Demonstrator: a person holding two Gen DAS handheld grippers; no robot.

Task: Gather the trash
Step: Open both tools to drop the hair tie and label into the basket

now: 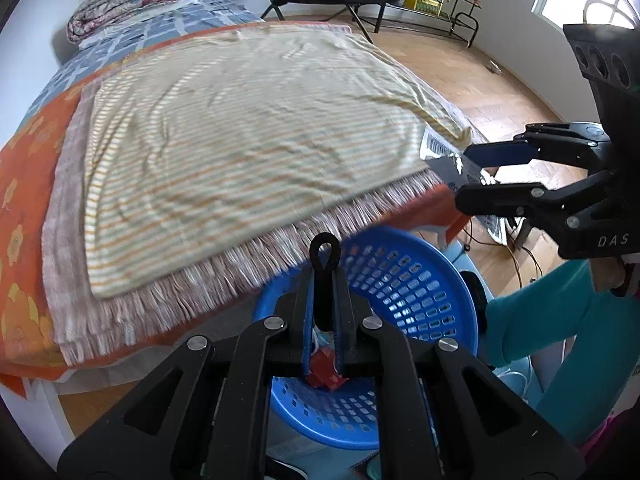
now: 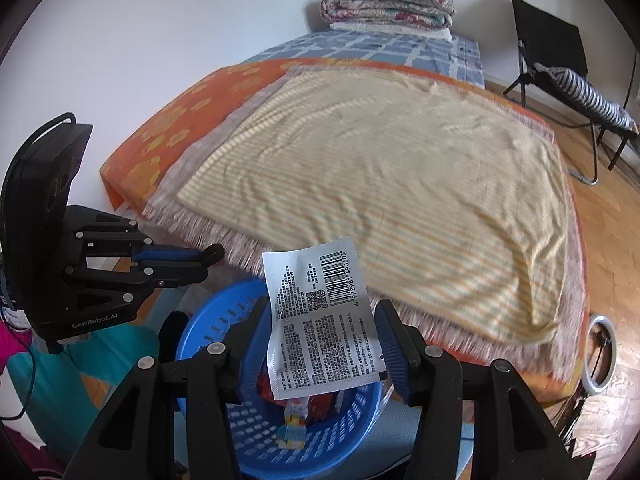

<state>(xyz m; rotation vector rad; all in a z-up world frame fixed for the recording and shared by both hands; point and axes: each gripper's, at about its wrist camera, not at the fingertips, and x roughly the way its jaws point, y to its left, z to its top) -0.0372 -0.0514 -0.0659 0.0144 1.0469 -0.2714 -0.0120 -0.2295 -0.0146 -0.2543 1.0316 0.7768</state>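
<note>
The right gripper (image 2: 320,344) is holding a flat white barcoded packet (image 2: 324,320) between its blue pads, above the blue basket (image 2: 208,320) sitting beside the bed (image 2: 400,168). The left gripper (image 1: 323,264) is hanging over the same basket, its jaws pinched together around a small black loop (image 1: 323,254).

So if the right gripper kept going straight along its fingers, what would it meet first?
Probably the blue basket below the right gripper, which holds a white packet; depth is uncertain.
</note>
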